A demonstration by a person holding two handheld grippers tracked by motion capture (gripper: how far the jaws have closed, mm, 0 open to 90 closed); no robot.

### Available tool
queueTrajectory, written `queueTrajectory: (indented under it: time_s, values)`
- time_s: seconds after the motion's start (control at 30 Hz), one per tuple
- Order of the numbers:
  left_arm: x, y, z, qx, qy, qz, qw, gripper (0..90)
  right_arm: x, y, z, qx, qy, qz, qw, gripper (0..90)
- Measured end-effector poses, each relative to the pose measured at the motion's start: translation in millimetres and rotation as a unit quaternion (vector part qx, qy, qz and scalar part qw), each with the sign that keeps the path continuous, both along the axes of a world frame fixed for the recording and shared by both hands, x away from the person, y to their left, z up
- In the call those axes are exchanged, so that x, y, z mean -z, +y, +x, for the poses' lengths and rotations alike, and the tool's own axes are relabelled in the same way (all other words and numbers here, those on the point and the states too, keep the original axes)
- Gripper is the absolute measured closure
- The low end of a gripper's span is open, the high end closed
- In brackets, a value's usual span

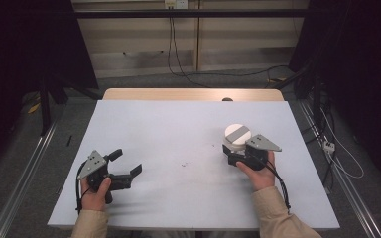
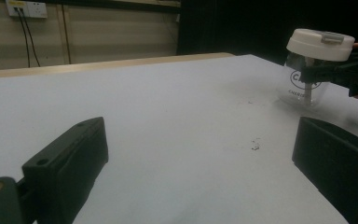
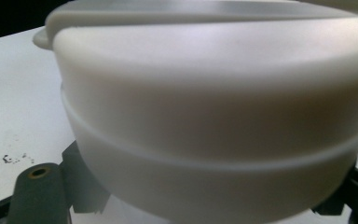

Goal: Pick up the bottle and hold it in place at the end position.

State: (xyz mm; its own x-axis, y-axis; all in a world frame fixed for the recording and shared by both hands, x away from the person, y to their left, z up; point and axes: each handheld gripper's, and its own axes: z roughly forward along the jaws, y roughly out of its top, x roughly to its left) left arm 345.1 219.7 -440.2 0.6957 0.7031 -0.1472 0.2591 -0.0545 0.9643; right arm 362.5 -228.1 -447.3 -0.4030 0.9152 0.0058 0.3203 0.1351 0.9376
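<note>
One jar [image 1: 237, 140], white lid w/ grey strip, being gripped by right gripper [image 1: 234, 154], jaws clenched on it. Left gripper [image 1: 127, 165] idling, jaws released. Grasp done; moving/opening likely left.

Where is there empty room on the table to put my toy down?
The wide middle of the white sheet, between the left hand-held gripper and the jar, is bare. So is the far strip. It is crowded by the right hand-held gripper, shut on the jar.
</note>
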Motion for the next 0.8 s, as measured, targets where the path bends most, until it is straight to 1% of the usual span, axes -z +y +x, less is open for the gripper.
queueTrajectory:
  time_s: [0.03, 0.1, 0.33, 0.53, 0.63, 0.8]
  values:
    - [0.1, -0.1, 0.4, 0.002, 0.000, 0.000, 1.0000, 3.1, -1.5, 4.3, 0.2, -0.003, -0.002, 0.001, 1.0000, 18.6]
    - [0.4, -0.3, 1.2, 0.004, 0.001, 0.000, 1.0000, 3.1, -3.2, 6.8, 0.6, -0.002, -0.005, 0.003, 1.0000, 18.6]
    - [0.5, -2.0, 1.8, 0.002, 0.000, 0.002, 1.0000, 3.1, -8.1, 8.4, 3.1, 0.003, -0.004, 0.009, 0.9999, 18.6]
    - [-0.5, -2.4, 1.4, 0.004, -0.003, 0.005, 1.0000, 3.1, -9.8, 12.6, 5.1, 0.004, -0.005, 0.006, 1.0000, 18.6]
    - [-0.5, -3.5, 1.3, 0.009, -0.003, 0.008, 0.9999, 3.1, -9.6, 15.6, 6.2, 0.002, -0.005, 0.006, 1.0000, 18.6]
    - [-0.8, -4.3, 1.8, 0.010, -0.003, 0.006, 0.9999, 3.1, -10.5, 20.8, 8.8, 0.002, -0.005, 0.004, 1.0000, 18.6]
